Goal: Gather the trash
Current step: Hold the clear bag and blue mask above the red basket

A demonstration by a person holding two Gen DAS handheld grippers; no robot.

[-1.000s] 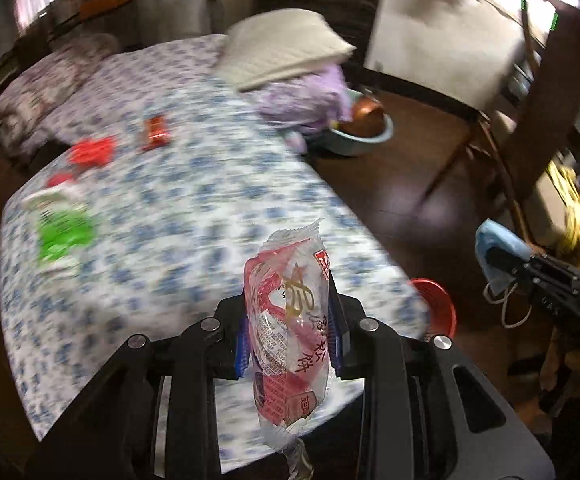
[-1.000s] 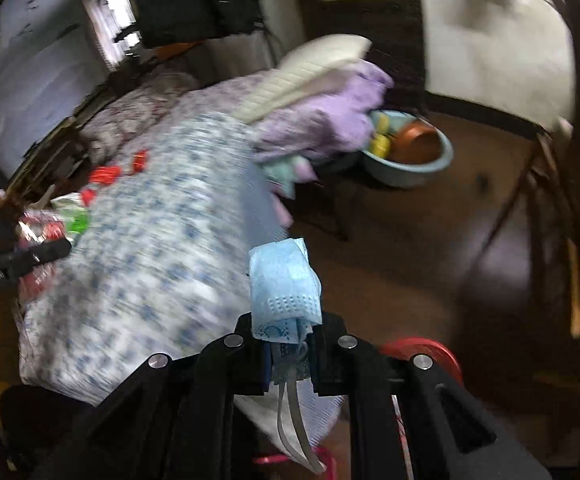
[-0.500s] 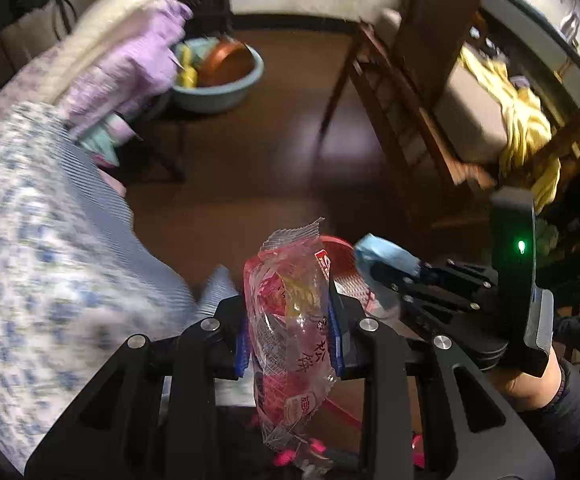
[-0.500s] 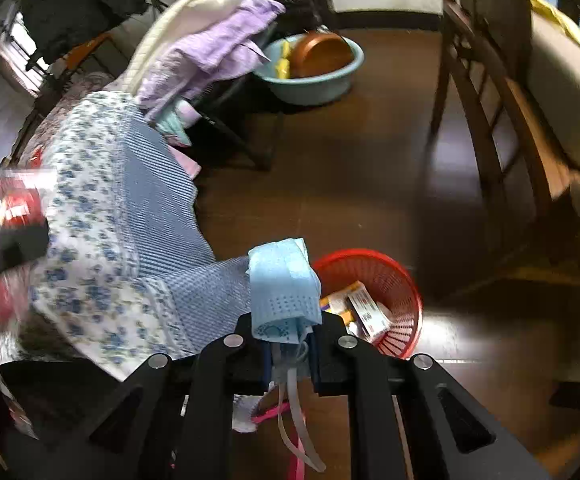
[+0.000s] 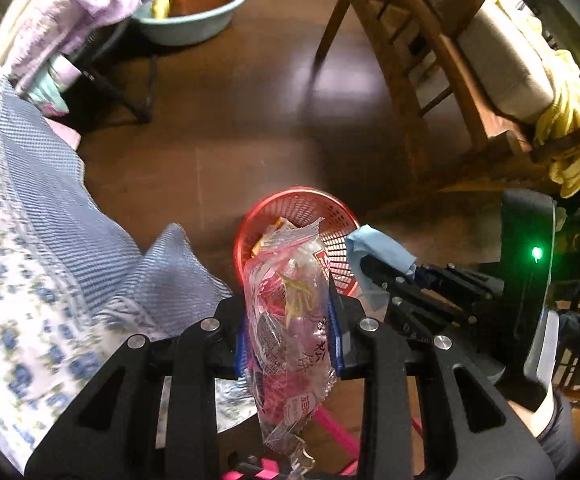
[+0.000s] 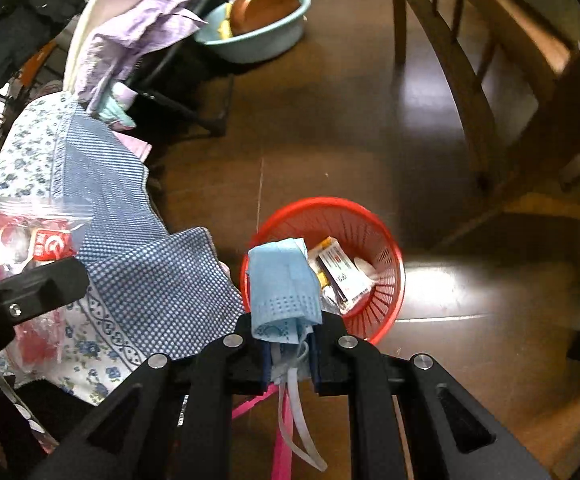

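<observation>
Dark wooden floor fills the frame, a floral bedsheet (image 6: 30, 168) at left. At lower centre the red basket (image 6: 385, 240) already holds some cartons. The left gripper (image 5: 290, 320) clamps a wrapper (image 5: 290, 312), the right gripper (image 6: 290, 344) a blue mask (image 6: 282, 280); both hang near the rim, not yet dropped.

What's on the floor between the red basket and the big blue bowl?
Only bare brown floor lies between the red basket and the blue bowl. The right wrist view shows it best; the left wrist view agrees.
</observation>
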